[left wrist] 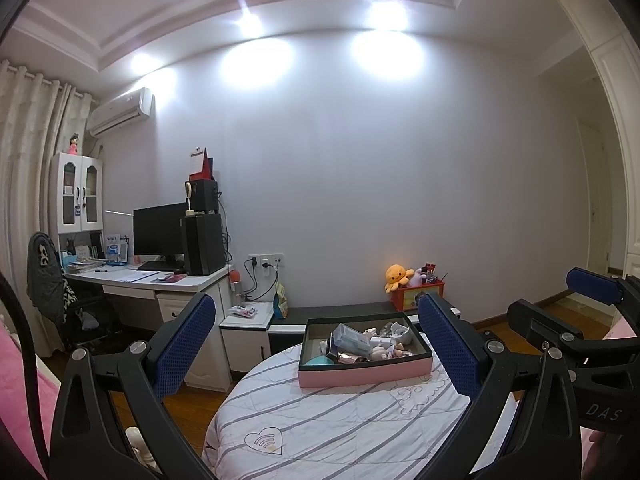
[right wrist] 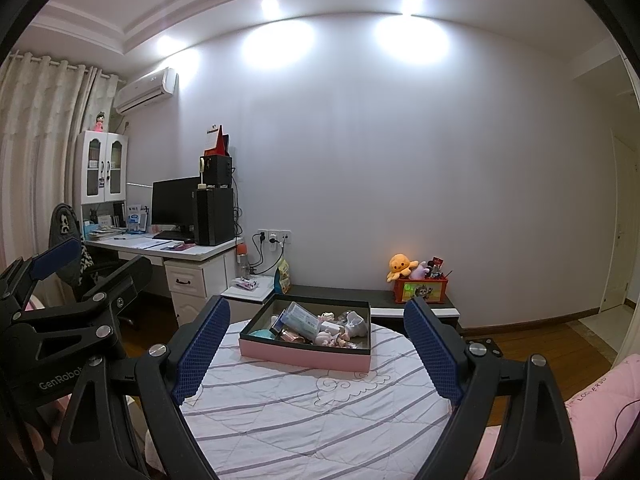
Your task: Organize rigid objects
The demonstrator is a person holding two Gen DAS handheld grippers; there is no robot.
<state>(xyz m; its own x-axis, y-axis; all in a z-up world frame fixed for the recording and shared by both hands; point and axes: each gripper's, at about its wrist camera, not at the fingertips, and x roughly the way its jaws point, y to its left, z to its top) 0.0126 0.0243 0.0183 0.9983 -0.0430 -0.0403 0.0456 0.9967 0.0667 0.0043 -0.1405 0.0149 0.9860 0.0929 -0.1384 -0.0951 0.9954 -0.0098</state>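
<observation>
While both claws hang spread and empty above the round quilted table [right wrist: 312, 408], the left gripper [left wrist: 316, 344] and right gripper [right wrist: 316, 356] sit side by side, well short of the pink box [right wrist: 304, 354]. That box holds a loose jumble of small things [right wrist: 320, 328]: a clear packet, a teal piece, pale figurines. Nothing lies on the cloth around it. Gathered, yes; whether they are sorted or waiting to be, I cannot judge.

The left gripper [left wrist: 316, 344] and the right gripper [right wrist: 316, 344] are held side by side, level and pointing forward, each with its blue-padded fingers [right wrist: 202, 350] spread wide and holding nothing.
</observation>
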